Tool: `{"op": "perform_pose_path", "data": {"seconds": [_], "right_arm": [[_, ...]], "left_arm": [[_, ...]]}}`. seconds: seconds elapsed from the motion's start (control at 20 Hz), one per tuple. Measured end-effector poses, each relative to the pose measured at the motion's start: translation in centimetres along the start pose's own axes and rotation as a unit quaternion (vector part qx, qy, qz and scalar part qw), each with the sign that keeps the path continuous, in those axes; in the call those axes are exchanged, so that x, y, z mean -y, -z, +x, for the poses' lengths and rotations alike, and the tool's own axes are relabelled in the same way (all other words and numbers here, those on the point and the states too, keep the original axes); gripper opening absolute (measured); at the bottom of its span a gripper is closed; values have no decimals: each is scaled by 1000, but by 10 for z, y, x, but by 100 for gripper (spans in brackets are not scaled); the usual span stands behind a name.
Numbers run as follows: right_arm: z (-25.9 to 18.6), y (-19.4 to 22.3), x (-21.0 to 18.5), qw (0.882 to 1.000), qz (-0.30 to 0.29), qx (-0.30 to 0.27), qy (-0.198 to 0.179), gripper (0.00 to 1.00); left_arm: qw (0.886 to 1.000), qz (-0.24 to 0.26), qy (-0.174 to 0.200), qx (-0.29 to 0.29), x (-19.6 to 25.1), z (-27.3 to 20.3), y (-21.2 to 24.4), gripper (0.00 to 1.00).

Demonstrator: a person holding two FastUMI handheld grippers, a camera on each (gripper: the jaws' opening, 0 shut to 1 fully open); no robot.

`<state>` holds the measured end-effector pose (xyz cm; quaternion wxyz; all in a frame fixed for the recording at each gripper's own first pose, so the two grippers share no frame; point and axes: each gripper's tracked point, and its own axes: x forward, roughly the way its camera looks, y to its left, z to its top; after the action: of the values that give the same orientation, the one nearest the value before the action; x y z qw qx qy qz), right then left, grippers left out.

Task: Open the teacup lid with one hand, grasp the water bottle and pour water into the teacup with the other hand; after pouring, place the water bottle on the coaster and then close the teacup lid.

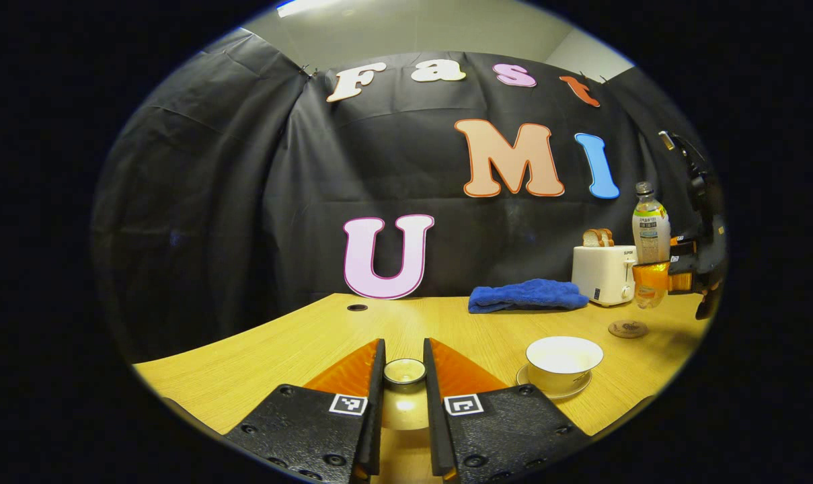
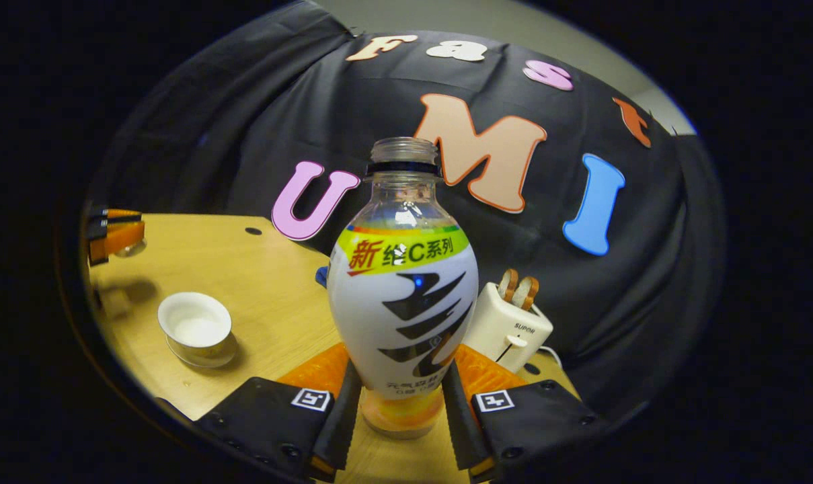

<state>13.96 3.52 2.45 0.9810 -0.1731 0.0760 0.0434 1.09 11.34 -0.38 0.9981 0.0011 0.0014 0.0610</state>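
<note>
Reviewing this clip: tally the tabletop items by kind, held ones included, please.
Teacup on its saucer: 1
Teacup lid, in the left gripper: 1
Water bottle, in the right gripper: 1
Coaster: 1
Toaster: 1
Blue cloth: 1
Total: 6

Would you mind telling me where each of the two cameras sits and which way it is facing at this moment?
Left gripper view: rides the left gripper, looking along its fingers, which clamp the teacup lid, over the table.
Right gripper view: rides the right gripper, looking along its fingers, which grip the water bottle.
Shared: teacup, toaster; each shows the other gripper.
</note>
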Motion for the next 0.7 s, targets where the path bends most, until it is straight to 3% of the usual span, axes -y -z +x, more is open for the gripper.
{"op": "perform_pose_path", "data": {"seconds": [0.1, 0.35, 0.7], "right_arm": [[6, 11, 11, 998, 53, -15, -6, 60], [23, 44, 43, 990, 136, -38, 3, 63], [37, 58, 43, 983, 181, -42, -10, 63]], "left_arm": [[1000, 0, 0, 0, 0, 1, 0, 27], [1000, 0, 0, 0, 0, 1, 0, 27], [1000, 0, 1, -1, 0, 0, 0, 27]]}}
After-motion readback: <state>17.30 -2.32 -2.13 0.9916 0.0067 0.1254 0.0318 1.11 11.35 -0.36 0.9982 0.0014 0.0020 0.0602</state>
